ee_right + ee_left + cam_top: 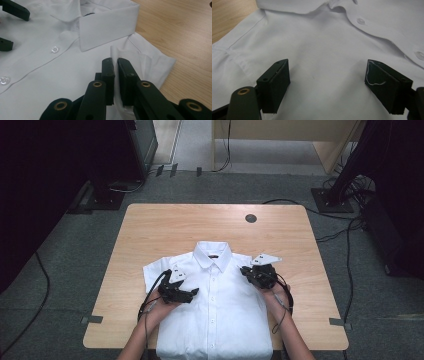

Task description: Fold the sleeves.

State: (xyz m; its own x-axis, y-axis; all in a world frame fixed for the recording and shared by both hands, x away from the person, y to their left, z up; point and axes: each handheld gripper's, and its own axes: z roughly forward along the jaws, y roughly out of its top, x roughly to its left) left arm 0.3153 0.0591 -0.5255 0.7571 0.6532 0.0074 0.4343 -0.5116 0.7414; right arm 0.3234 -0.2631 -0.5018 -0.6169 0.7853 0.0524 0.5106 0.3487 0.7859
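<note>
A white buttoned shirt lies flat on the wooden table, collar toward the far side. My left gripper hovers over the shirt's left chest. Its jaws stand wide apart in the left gripper view, with only flat cloth beneath them. My right gripper is at the shirt's right shoulder. In the right gripper view its jaws are shut on a raised fold of white cloth just beside the collar. The left gripper's two jaws appear at the top left of that view.
A round dark grommet sits in the table near its far edge. Bare wood lies left, right and beyond the shirt. Cables run over the grey floor, and dark stands flank the far corners.
</note>
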